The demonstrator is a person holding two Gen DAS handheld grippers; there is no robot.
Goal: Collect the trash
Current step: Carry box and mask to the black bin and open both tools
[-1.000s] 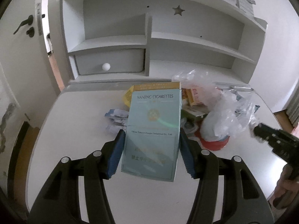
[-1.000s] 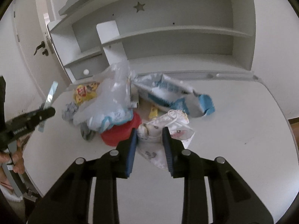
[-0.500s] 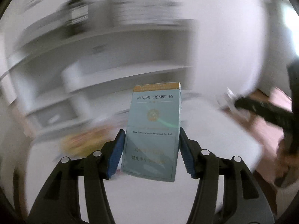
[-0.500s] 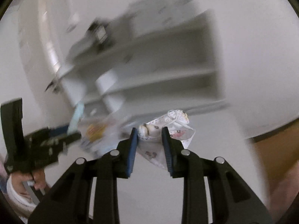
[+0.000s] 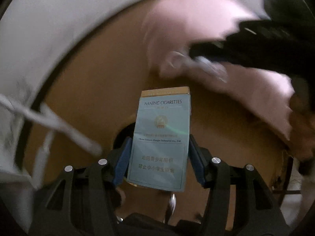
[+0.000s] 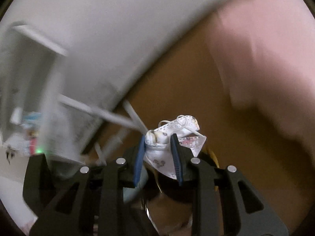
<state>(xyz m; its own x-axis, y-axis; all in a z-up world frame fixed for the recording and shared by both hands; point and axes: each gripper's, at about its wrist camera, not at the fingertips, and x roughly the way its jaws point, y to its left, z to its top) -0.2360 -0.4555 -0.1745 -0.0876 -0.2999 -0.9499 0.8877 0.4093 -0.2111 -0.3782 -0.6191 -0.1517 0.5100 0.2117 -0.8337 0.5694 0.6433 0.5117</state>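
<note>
Trash in both tongs: left tongs (image 5: 158,157) clenched on cigarette pack (image 5: 161,139), right tongs (image 6: 158,153) clenched on crumpled face mask (image 6: 173,139). Both pointing down over brown floor (image 5: 110,82), blurred. Step: carrying to bin, probably. Dark opening at 9 o'clock of pack; next, release above it.

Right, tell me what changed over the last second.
Both views have swung off the desk and its litter, down toward the brown floor. Nothing was grabbed or dropped: the left hand-held gripper still clamps the cigarette pack, and the right hand-held gripper still pinches the crumpled mask.
</note>
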